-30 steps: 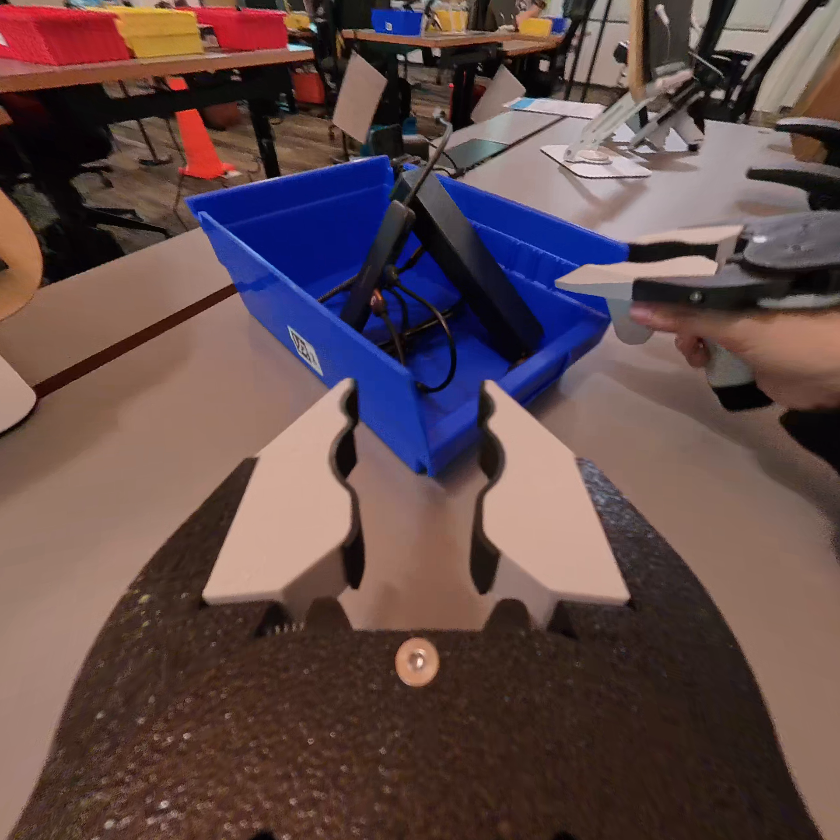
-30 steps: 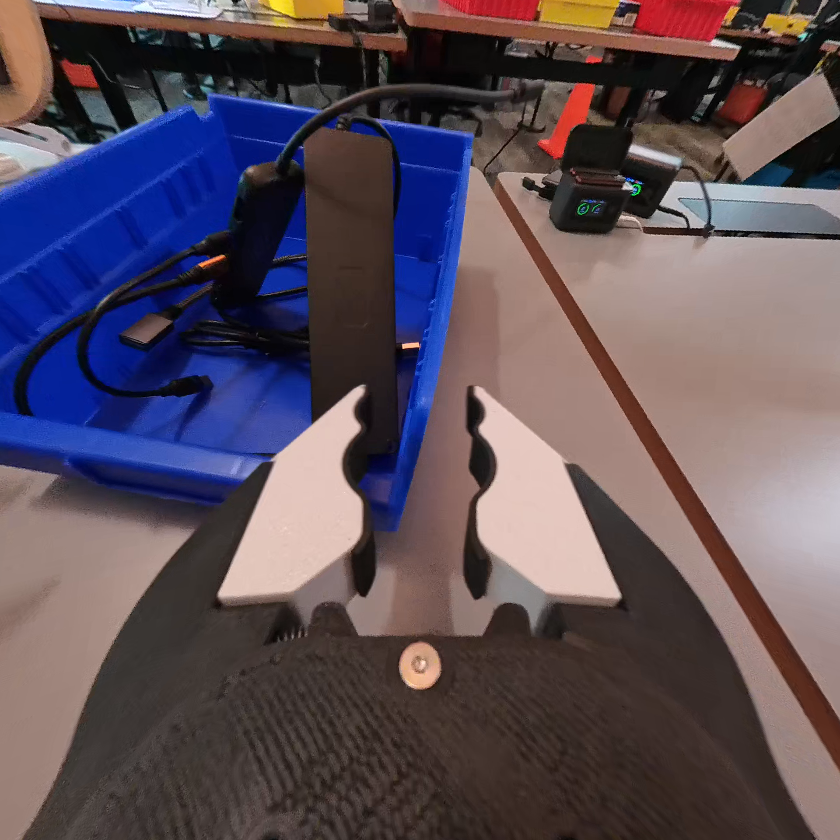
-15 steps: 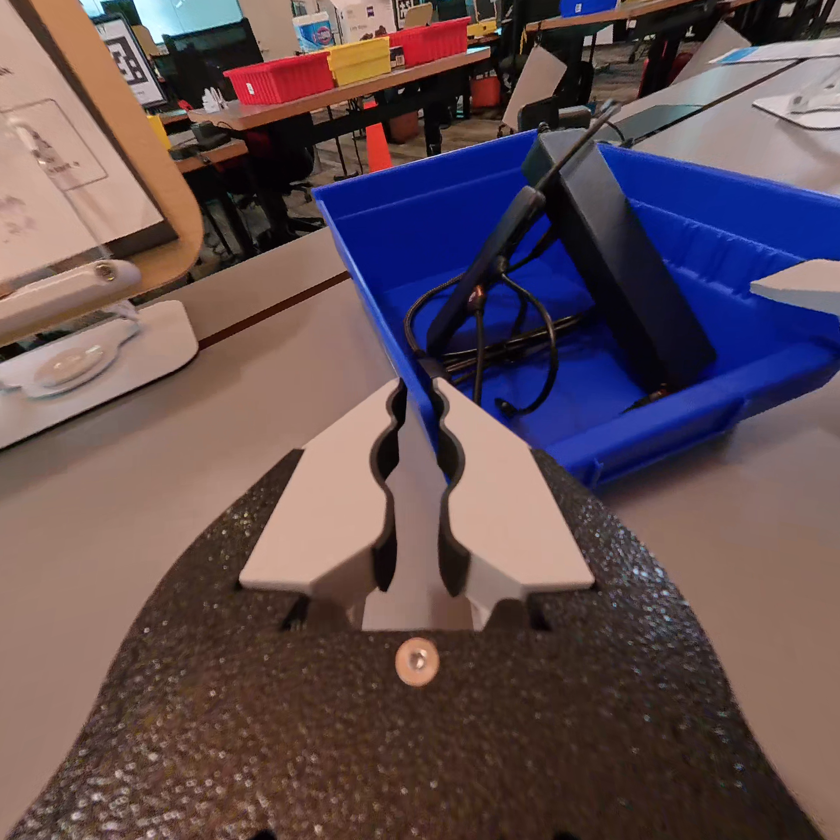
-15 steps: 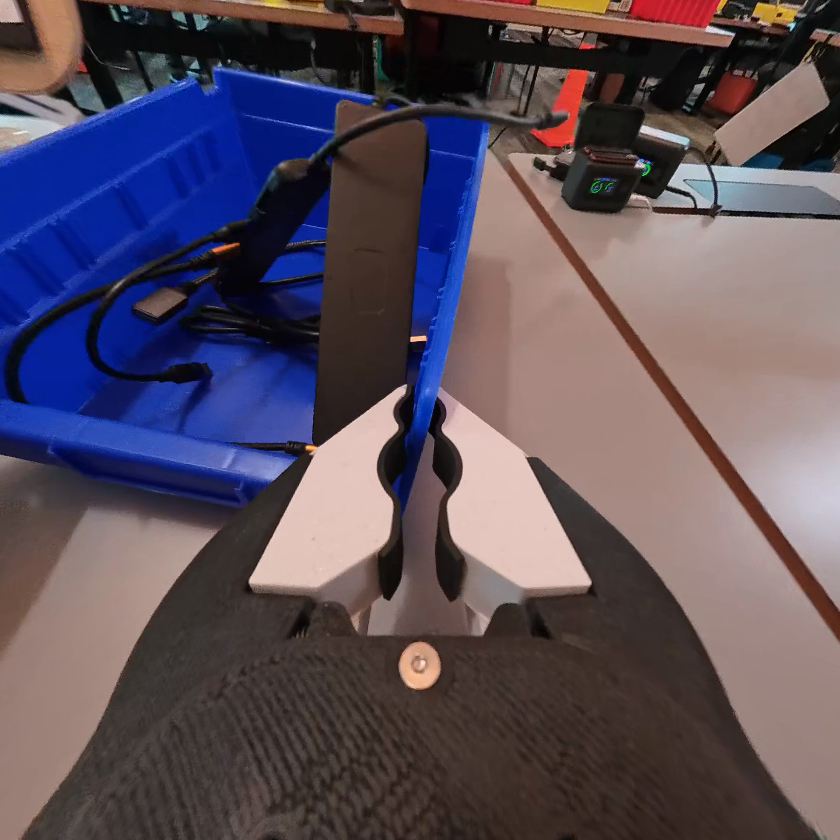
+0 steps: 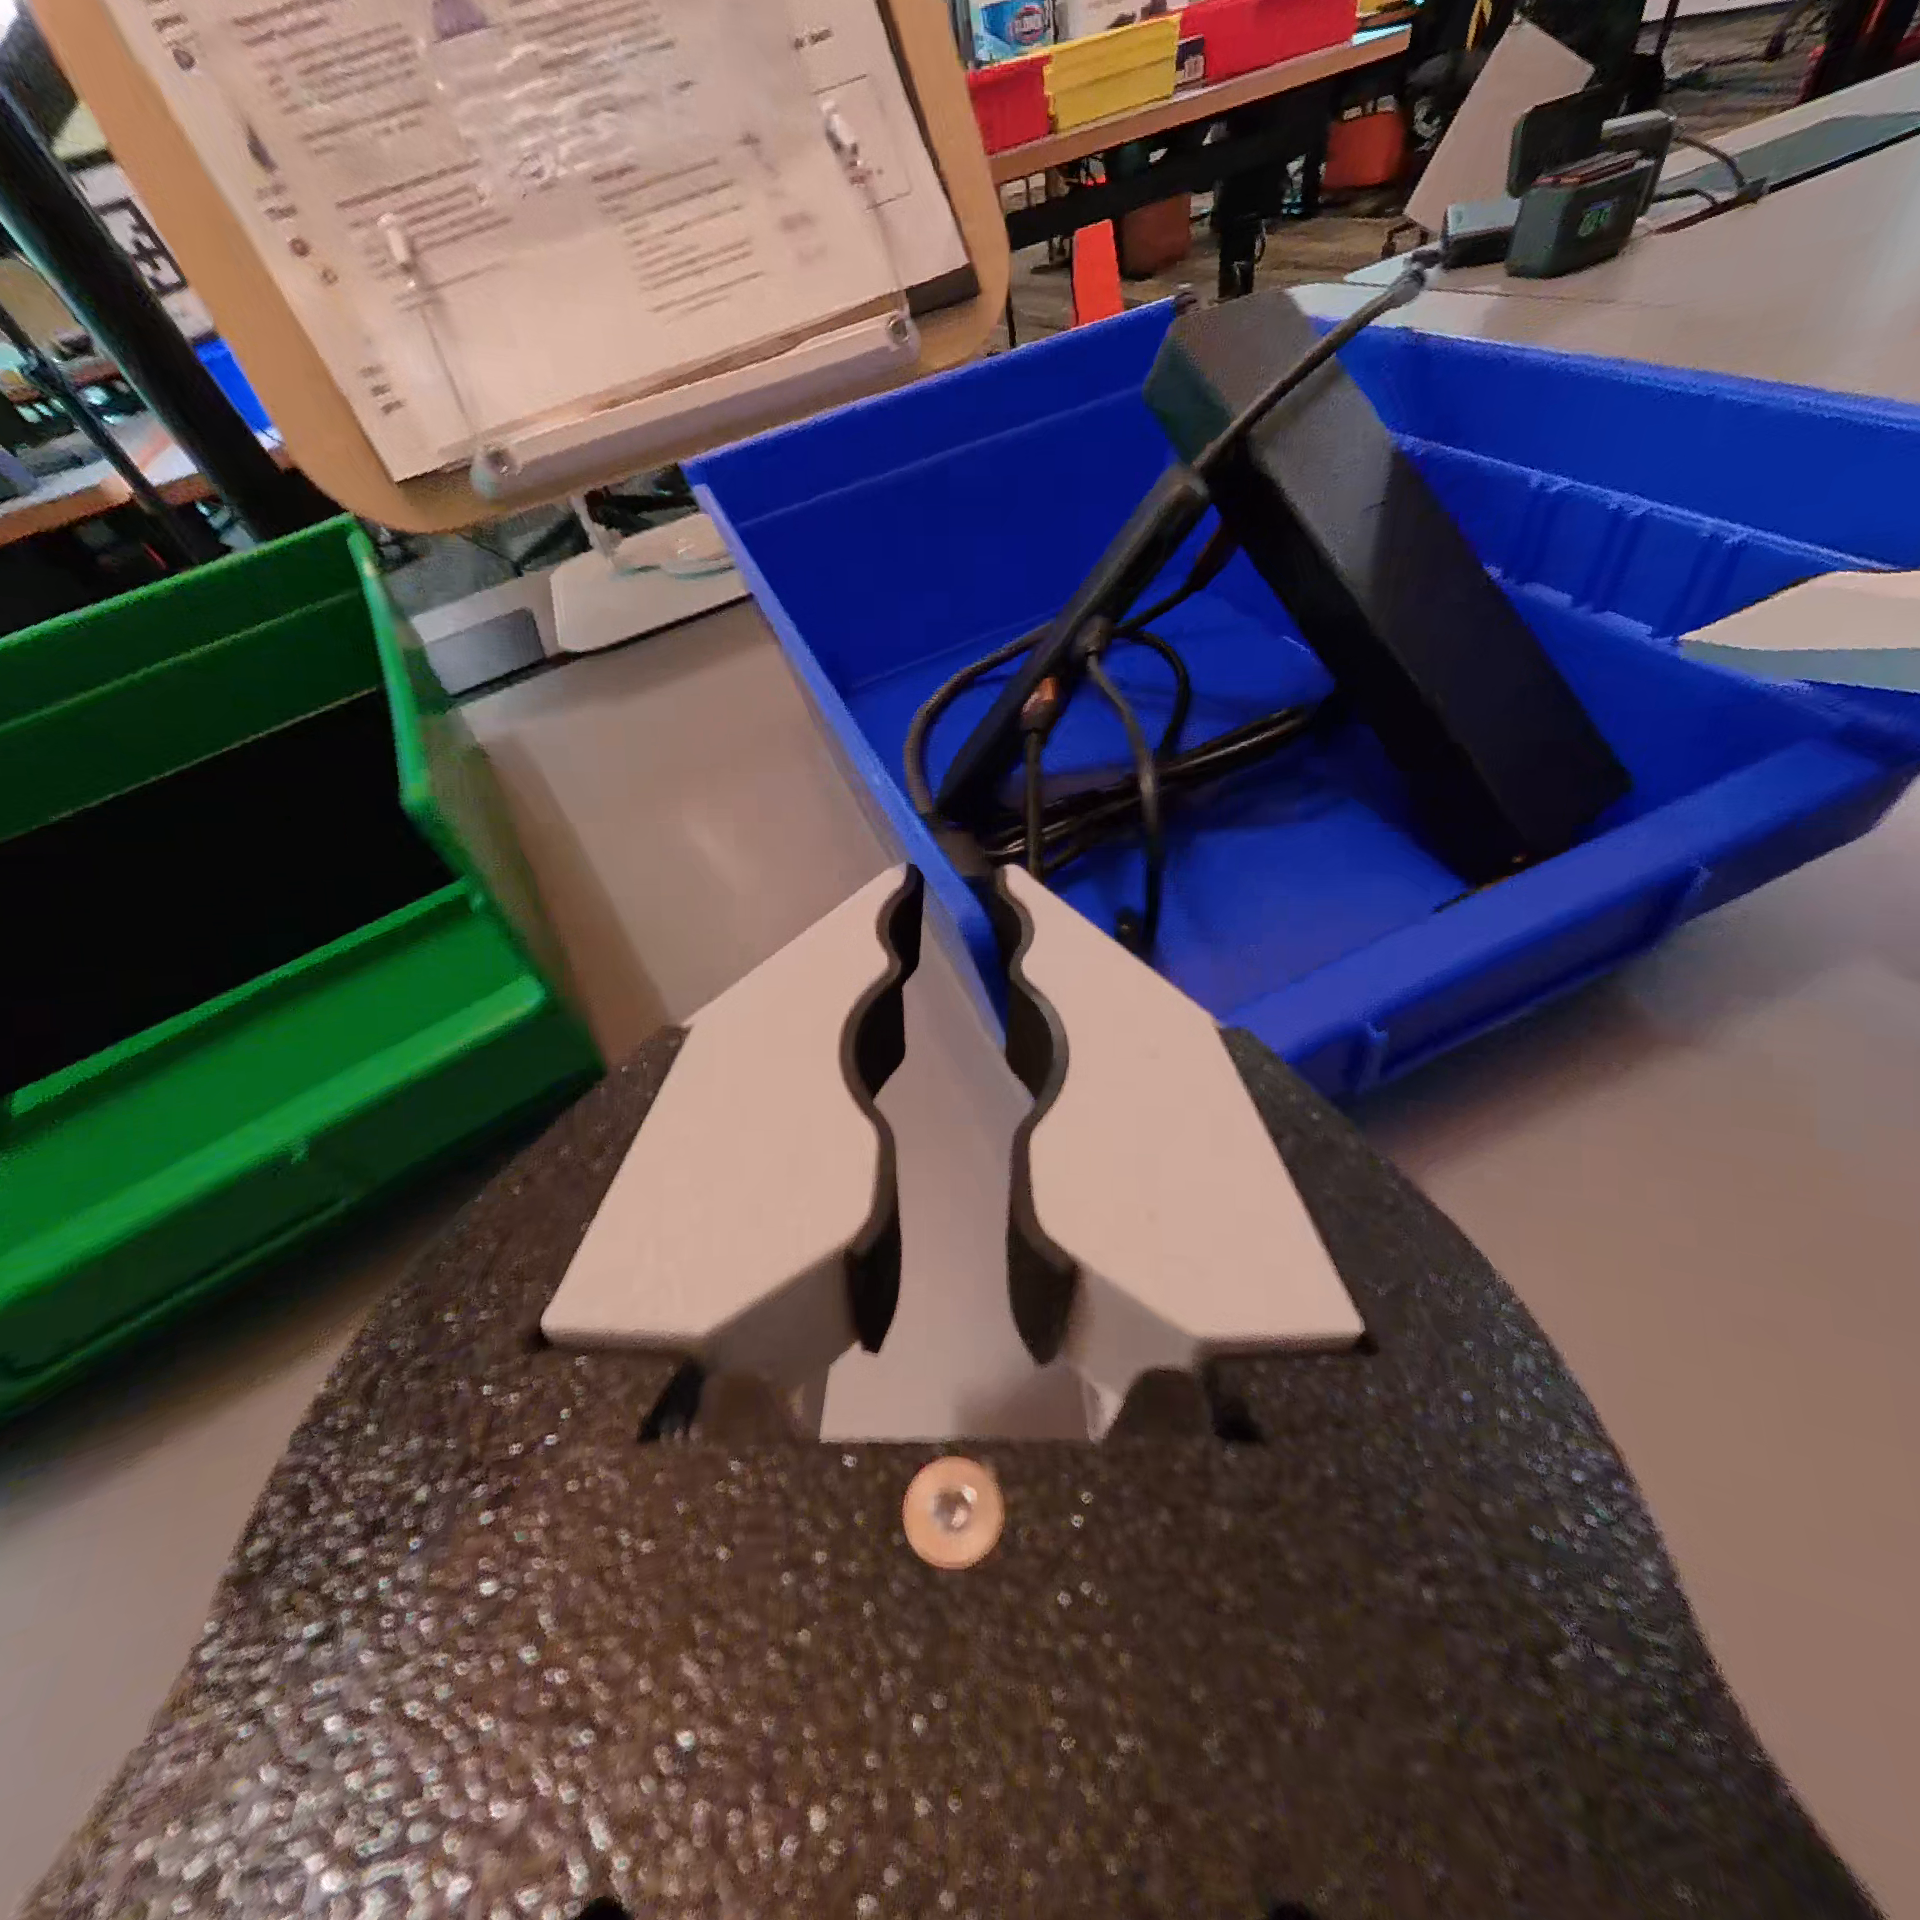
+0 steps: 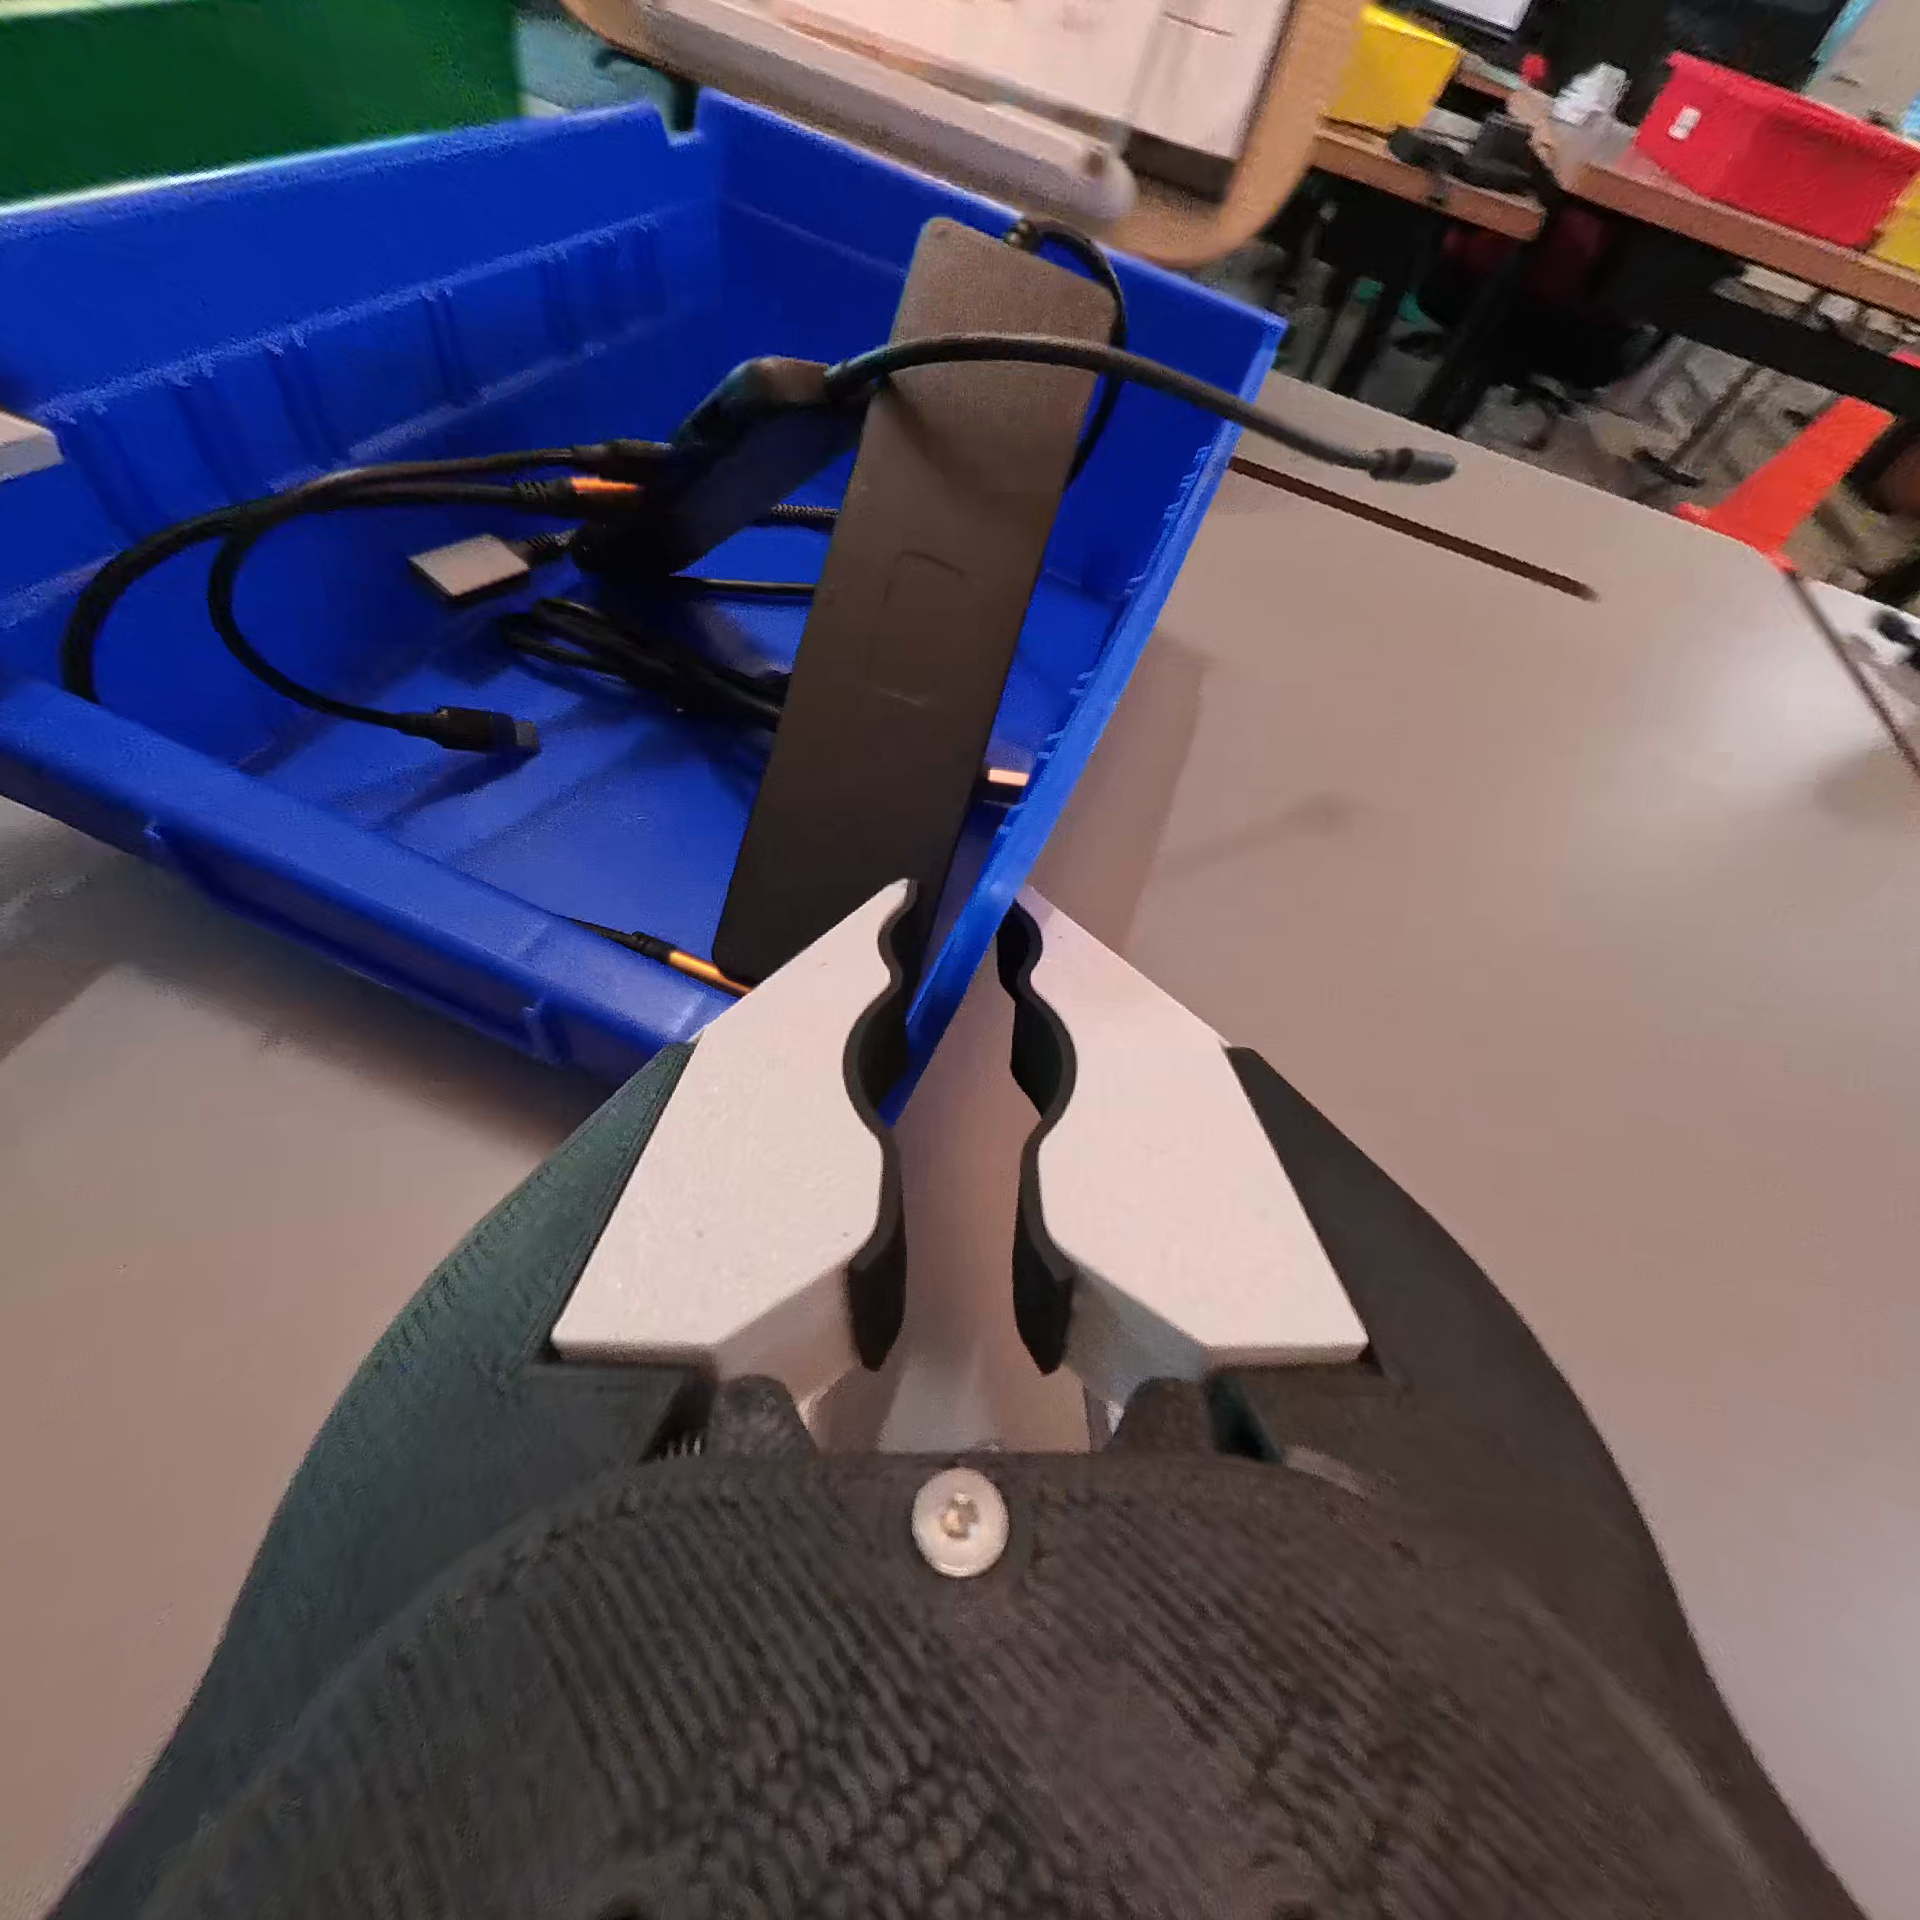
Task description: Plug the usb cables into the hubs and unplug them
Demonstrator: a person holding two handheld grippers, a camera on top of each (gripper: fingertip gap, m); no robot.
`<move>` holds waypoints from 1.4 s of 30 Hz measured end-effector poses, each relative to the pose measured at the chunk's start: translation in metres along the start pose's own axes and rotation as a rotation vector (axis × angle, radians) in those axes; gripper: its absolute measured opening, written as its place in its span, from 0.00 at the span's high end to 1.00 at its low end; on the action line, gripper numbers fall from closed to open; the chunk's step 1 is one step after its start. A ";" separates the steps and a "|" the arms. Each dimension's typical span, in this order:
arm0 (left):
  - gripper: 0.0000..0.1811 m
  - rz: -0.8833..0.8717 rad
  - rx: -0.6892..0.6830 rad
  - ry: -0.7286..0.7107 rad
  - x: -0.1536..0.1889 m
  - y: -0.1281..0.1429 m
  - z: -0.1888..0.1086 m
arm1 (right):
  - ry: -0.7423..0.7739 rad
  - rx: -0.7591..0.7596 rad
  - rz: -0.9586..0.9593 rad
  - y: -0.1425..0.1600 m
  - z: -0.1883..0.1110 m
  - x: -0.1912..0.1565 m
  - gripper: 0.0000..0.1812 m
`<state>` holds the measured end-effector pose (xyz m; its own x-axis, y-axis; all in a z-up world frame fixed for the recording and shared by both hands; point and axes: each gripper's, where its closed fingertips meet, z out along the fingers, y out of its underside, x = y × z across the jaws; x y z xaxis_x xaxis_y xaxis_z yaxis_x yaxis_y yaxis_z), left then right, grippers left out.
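Note:
A blue bin [image 5: 1351, 997] on the grey table holds a large black hub [image 5: 1382, 623] leaning upright, a slimmer black hub [image 5: 1091, 623] and loose black USB cables [image 5: 1143, 748]. My left gripper [image 5: 961, 883] is shut on the bin's near left wall. My right gripper [image 6: 961, 909] is shut on the bin's right wall [image 6: 1091, 707], close to the large hub [image 6: 935, 582]. The slim hub [image 6: 727, 468] and cables [image 6: 312, 665] lie behind it, and one cable [image 6: 1299, 426] hangs out over the rim. A right gripper finger [image 5: 1808, 644] shows at the bin's far side.
A green bin [image 5: 260, 935] stands on the table to the left of the blue one. A paper sheet on a stand [image 5: 582, 208] stands behind them. A charger box [image 5: 1569, 208] sits at the far right. The grey table [image 6: 1455, 831] stretches to the right.
Both grippers closed from open onto the blue bin's walls. Held by both, the bin has swung round on the table, bringing the green bin and paper stand into view.

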<state>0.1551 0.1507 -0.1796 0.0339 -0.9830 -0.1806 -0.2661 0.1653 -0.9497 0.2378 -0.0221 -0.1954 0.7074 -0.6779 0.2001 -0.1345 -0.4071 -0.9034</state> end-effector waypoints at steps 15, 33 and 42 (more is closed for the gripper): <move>0.68 -0.347 0.149 0.107 -0.161 -0.021 -0.084 | -0.183 0.040 -0.021 -0.022 -0.015 -0.055 0.48; 0.99 -0.396 -0.160 -0.389 -0.306 0.085 -0.021 | -0.214 0.236 -0.032 -0.075 -0.055 -0.056 0.46; 0.98 -0.442 0.133 -0.509 -0.308 0.021 -0.107 | -0.330 0.391 -0.012 -0.141 -0.046 -0.109 0.48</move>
<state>0.0363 0.4482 -0.1163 0.5691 -0.8058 0.1639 -0.0038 -0.2018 -0.9794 0.1480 0.0806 -0.0725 0.8972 -0.4195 0.1381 0.1003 -0.1111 -0.9887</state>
